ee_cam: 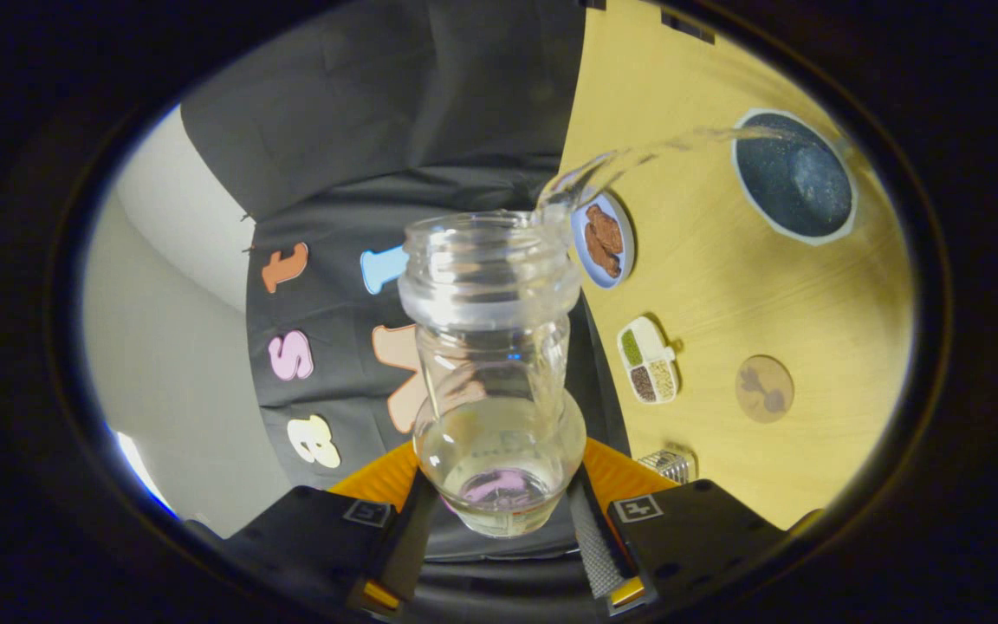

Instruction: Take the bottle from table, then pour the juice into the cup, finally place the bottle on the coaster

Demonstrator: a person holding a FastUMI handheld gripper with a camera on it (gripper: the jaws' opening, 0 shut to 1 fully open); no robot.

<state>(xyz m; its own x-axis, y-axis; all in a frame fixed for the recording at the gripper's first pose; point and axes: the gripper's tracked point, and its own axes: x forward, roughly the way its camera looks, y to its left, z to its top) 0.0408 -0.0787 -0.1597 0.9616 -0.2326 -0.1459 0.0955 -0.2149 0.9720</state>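
Observation:
A clear plastic bottle (495, 347) with no cap is held between my fingers, and my gripper (499, 529) is shut on its lower body. The bottle is tipped over sideways above the table, with a little pale juice left near its base. A thin clear stream (629, 160) arcs from the bottle's mouth across to the cup (793, 178), a round vessel with a white rim and a dark speckled inside, seen from above. The stream meets the cup at its far rim. The round brown coaster (764, 388) lies on the table apart from the cup.
The yellow wooden table (724, 286) looks tilted in this rolled view. A small blue plate of brown food (605, 241) and a white divided dish of grains (648, 360) lie near the table's edge, beside the bottle. A small metallic object (668, 465) sits by my right finger.

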